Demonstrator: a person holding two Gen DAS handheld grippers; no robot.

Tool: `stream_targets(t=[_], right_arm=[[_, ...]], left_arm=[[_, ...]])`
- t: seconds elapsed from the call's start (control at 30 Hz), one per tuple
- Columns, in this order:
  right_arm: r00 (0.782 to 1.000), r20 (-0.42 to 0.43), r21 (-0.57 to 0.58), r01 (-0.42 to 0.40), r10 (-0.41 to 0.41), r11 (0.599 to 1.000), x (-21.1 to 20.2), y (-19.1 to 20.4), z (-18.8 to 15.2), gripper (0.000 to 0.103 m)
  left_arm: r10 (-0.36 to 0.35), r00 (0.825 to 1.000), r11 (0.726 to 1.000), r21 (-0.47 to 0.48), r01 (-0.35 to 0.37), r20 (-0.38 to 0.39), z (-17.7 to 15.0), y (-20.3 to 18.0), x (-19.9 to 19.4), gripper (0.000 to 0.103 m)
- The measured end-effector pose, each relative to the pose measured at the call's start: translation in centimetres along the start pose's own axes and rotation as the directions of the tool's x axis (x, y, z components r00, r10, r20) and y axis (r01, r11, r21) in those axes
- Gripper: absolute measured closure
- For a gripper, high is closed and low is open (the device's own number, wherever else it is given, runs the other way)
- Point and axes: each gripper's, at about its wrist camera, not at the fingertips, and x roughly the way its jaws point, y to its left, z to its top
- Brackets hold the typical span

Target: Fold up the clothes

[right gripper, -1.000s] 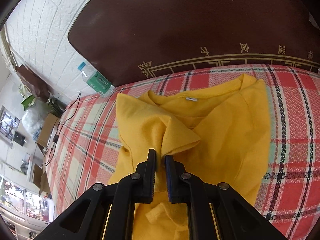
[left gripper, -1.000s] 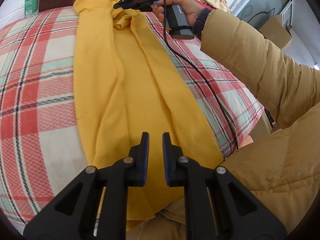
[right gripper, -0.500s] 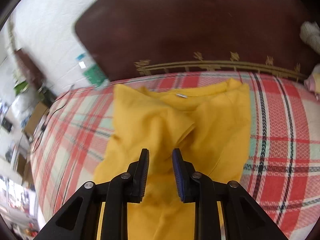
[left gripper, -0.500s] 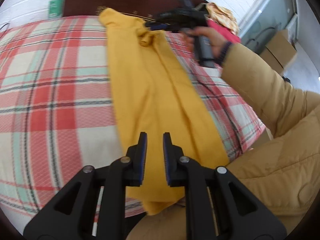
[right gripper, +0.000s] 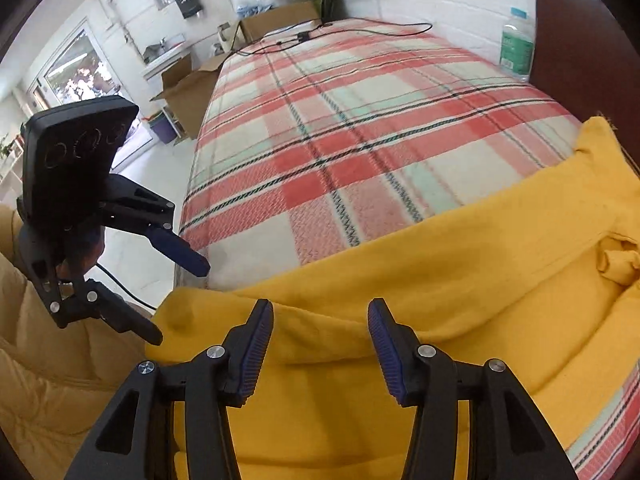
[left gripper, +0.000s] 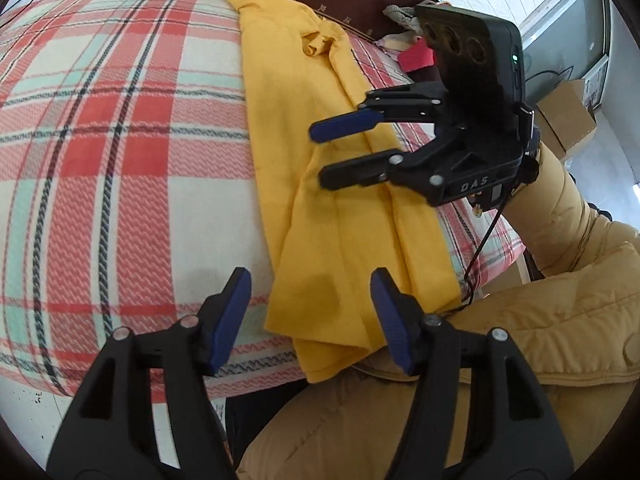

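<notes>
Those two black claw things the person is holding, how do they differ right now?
The left gripper hangs over the near hem of the yellow shirt, by the person's lap; the right gripper is over the shirt's middle, farther up the bed. The left one points along the shirt, the right one across it. Both are black with blue pads, open and holding nothing.

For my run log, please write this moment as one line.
left gripper: open | right gripper: open | yellow shirt: folded lengthwise on bed
</notes>
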Motion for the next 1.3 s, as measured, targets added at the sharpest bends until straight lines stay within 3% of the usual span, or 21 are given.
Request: stream_targets(t=[0.23,0.53,0.63,0.77,0.83,0.97,1.1,1.3], right_arm=[[0.991,-0.092,-0.067,-0.105,0.099,0.992,1.3,1.1,-0.1,0.053],[0.99,-0.124,-0.099,-0.08,0.068,0.992,-1.7,1.7,-2.7,0.053],[0.995,-0.08,-0.098,-0.062,0.054,0.993,-2.6,2.0,-2.3,0.053],[0.995,0.012,-0.078,-0.101,0.102,0.992,-2.5,2.7,0.2,0.053],[0.993,-0.023,-0.089,-0.115,0.113,0.989,-0.6,3.5,1.4,0.053],[0.98,-0.171,-0.137,-0.13,0.106,0.982,2.9,5.1,1.5,0.056],[0.971,-0.208,-0.173,-0.153,0.116,0.973,1.8,5.7,0.0,0.056],[0.974,-0.209,-0.092,-0.102,0.081,0.991,0.2,4.2,-3.1,0.056]], left_arm=[[-0.07,0.998,0.996,0.06,0.069,0.003,-0.7,-2.9,0.0,0.041],[-0.137,0.99,0.984,0.109,0.14,-0.033,-0.9,-4.8,0.8,0.041],[-0.149,0.988,0.981,0.121,0.151,-0.027,-0.7,-5.1,0.7,0.041],[-0.15,0.988,0.98,0.128,0.152,-0.024,-0.5,-5.5,0.8,0.041],[-0.145,0.989,0.98,0.13,0.148,-0.029,-0.8,-5.7,0.9,0.041],[-0.137,0.99,0.982,0.131,0.139,-0.023,-1.3,-5.9,0.5,0.041],[-0.143,0.99,0.981,0.138,0.139,0.014,-1.3,-5.4,-1.0,0.041],[-0.098,0.994,0.987,0.135,0.091,0.049,-0.5,-4.5,-1.6,0.041]])
